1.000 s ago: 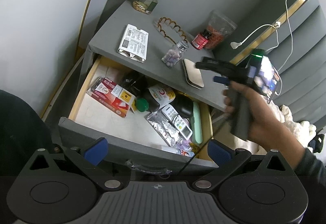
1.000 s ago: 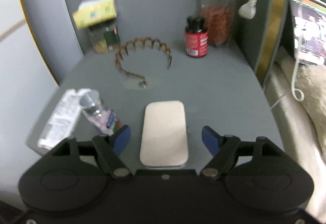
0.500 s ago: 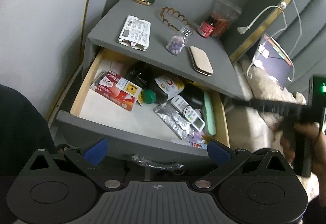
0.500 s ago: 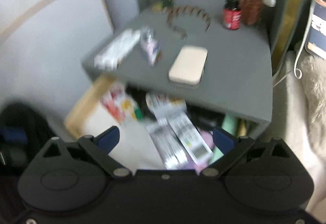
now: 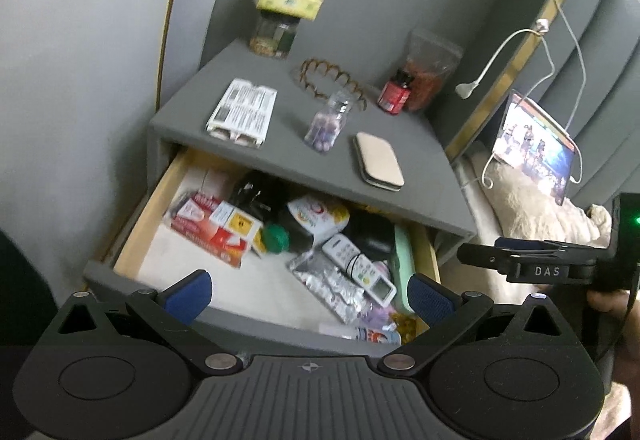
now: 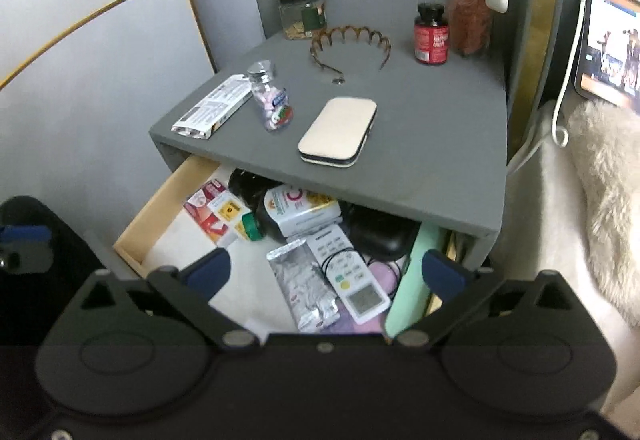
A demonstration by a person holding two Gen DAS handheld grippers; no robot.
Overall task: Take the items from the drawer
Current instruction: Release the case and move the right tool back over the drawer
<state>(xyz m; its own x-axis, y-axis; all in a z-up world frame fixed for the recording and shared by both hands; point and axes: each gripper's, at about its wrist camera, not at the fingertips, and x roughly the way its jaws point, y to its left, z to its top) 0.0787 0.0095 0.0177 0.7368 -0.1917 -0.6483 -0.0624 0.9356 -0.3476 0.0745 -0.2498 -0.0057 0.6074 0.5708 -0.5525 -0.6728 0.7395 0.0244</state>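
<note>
1. In the left wrist view, the open drawer [image 5: 132,236] is seen in the lower centre of the frame, below the grey nightstand [image 5: 280,155]. The left gripper [image 5: 308,290] is held spread apart and empty above the drawer front. A red box [image 5: 208,230], a remote [image 5: 360,272] and foil packs [image 5: 332,286] are seen inside. The right gripper [image 5: 468,255] is seen at the right edge; its state cannot be told there.
2. In the right wrist view, the right gripper [image 6: 326,272] is held open and empty over the remote [image 6: 352,276] at lower centre. A beige case [image 6: 338,129] is seen on the nightstand top.
</note>
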